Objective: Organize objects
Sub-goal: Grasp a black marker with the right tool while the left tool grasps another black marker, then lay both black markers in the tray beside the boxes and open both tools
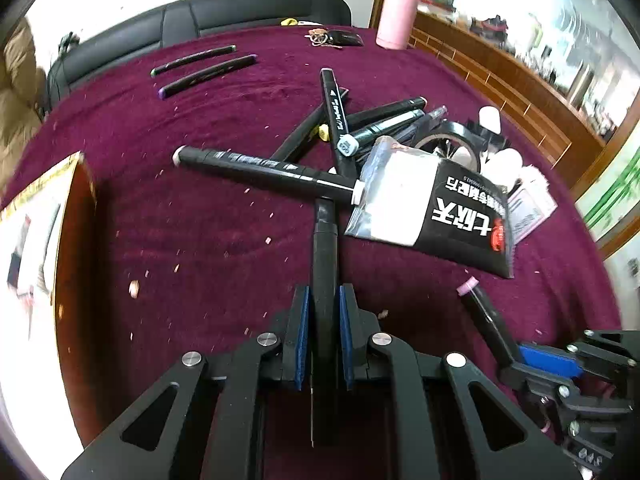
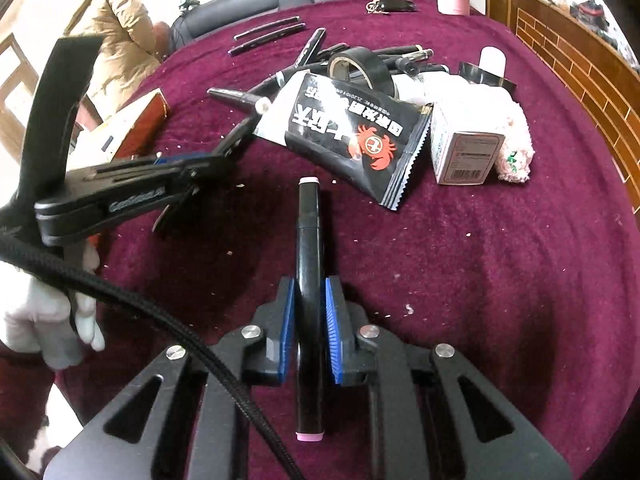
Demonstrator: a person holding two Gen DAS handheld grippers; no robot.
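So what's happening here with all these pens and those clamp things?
A person is tidying a table covered in a maroon cloth, using handheld tongs in each hand. The left tongs are shut on a black marker, and the right tongs are shut on a pink-capped marker. Two markers already lie side by side at the far end; a jumbled pile of markers, a black snack packet and a tape roll remain unsorted.
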